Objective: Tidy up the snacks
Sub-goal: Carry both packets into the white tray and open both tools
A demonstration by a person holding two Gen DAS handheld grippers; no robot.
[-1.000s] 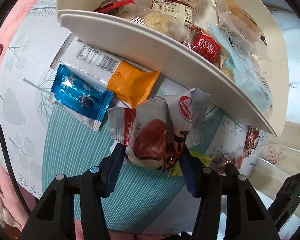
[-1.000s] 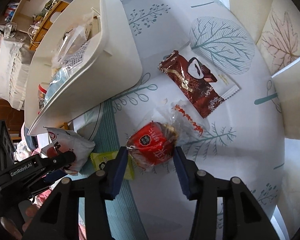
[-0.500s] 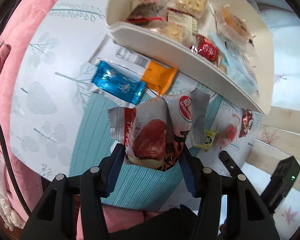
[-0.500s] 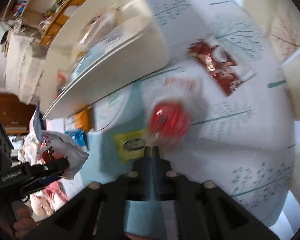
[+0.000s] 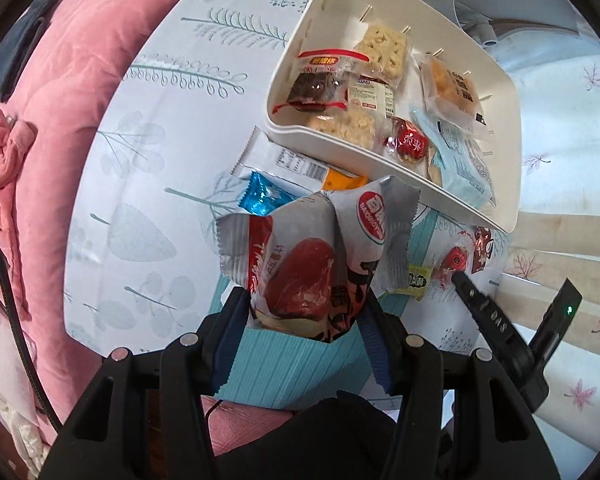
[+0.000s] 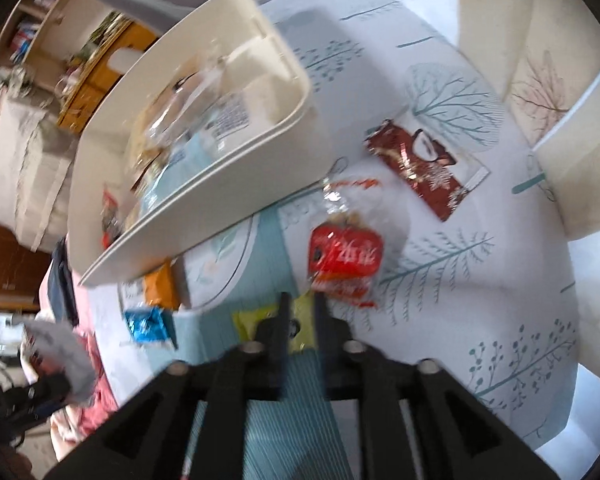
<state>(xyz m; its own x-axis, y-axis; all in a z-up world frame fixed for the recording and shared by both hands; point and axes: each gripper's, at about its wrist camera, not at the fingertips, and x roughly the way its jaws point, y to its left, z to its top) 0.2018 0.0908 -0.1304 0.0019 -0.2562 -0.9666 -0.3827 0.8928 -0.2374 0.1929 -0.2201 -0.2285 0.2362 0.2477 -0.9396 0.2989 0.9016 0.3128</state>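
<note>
My left gripper (image 5: 304, 320) is shut on a grey snack packet (image 5: 312, 256) with a red date printed on it, held well above the table. Below and beyond it stands the white bin (image 5: 380, 152), filled with several wrapped snacks. My right gripper (image 6: 302, 312) hangs low over the table with its jaws a narrow gap apart and opening, nothing between them. A red wrapped snack (image 6: 346, 256) lies on the cloth just past its tips. A yellow-green packet (image 6: 256, 320) lies under the fingers. The left wrist view shows the right gripper's finger (image 5: 472, 300) beside that red snack (image 5: 454, 258).
A brown chocolate packet (image 6: 420, 168) lies right of the bin (image 6: 204, 184). A blue candy (image 5: 264, 198) and a white-and-orange packet (image 5: 284, 160) lie by the bin's near wall. A pink quilt (image 5: 60, 120) borders the table on the left. The right wrist view is blurred.
My left gripper has risen with the date packet, so bin and table look farther. My right gripper closed without the red snack, which had been between its fingers, then parted slightly.
</note>
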